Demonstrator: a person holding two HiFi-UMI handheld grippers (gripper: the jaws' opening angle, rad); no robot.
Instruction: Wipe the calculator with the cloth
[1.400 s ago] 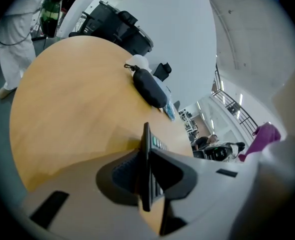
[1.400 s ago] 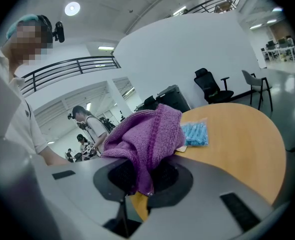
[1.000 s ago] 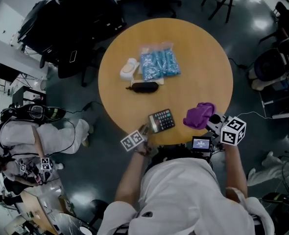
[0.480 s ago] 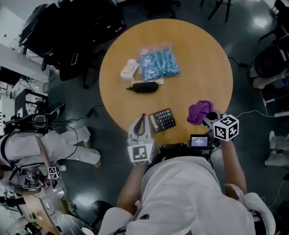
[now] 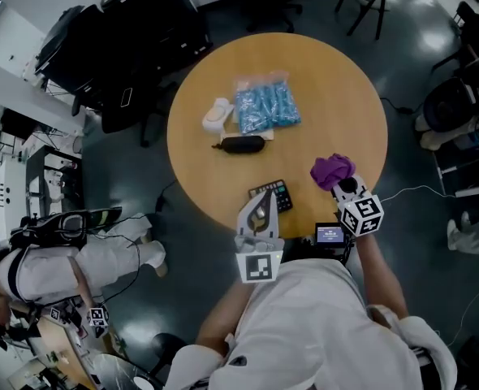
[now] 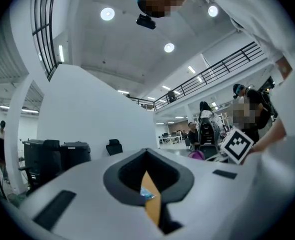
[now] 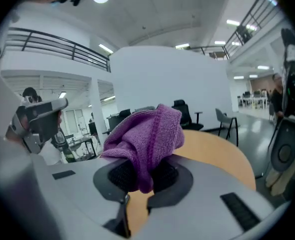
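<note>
Your left gripper (image 5: 264, 203) was over the near edge of the round wooden table (image 5: 337, 88). Its jaws were pressed together with nothing between them. In the left gripper view only a thin sliver of tabletop showed through the gap. From the head view it hid the near left part of the calculator (image 5: 278, 192), which lay flat on the table close to that edge, keys up.

Your right gripper (image 5: 343, 184) was clamped on the purple cloth (image 7: 146, 134). The cloth bunched up above the pads, and a fold hung down between them. In the head view it was to the right of the calculator and apart from it, also near the table's edge.

Toward the middle of the table lay a black pouch (image 5: 241, 145). Beyond it were a clear bag of blue pieces (image 5: 265, 104) and, just to that bag's left, a small white object (image 5: 215, 115). All three were well apart from the calculator.
</note>
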